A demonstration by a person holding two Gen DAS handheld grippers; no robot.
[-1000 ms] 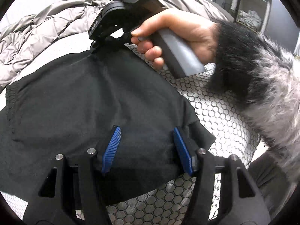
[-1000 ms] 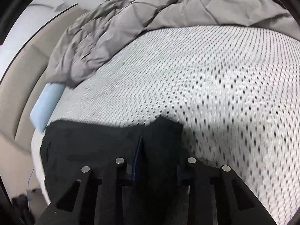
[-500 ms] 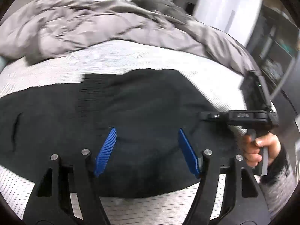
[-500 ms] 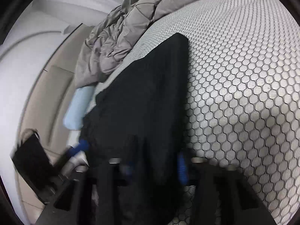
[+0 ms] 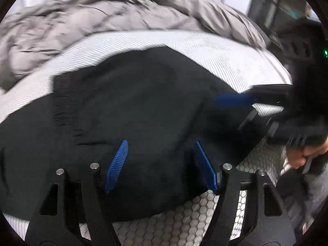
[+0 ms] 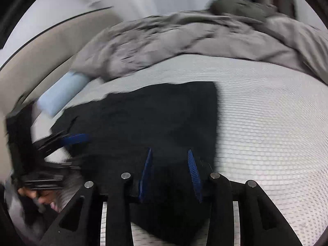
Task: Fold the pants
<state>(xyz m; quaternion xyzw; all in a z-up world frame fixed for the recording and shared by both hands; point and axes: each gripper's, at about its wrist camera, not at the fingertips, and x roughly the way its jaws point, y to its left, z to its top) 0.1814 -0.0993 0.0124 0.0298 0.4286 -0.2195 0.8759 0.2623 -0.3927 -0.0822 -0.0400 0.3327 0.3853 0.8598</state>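
Observation:
Black pants (image 5: 143, 102) lie spread on the white mesh bed surface (image 5: 225, 47). My left gripper (image 5: 161, 142) hovers open just over the near part of the cloth, nothing pinched between its blue pads. At the right of that view, one blue pad (image 5: 233, 100) of my right gripper reaches over the pants' edge, and a hand (image 5: 301, 155) holds it. In the right wrist view the pants (image 6: 164, 119) show a straight right edge. My right gripper (image 6: 170, 150) is opening, with black cloth lying between and under its jaws, not pressed.
A rumpled grey duvet (image 6: 184, 41) fills the back of the bed. A light blue pillow (image 6: 61, 94) lies at the left by the beige headboard (image 6: 41, 47). Dark shelving (image 5: 287, 10) stands beyond the bed's right side. Bare mesh (image 6: 266, 123) lies right of the pants.
My right gripper swung across with the pants, rolled level, and its jaws have parted from the cloth. In the left wrist view it now sits closer in, over the pants' right edge.

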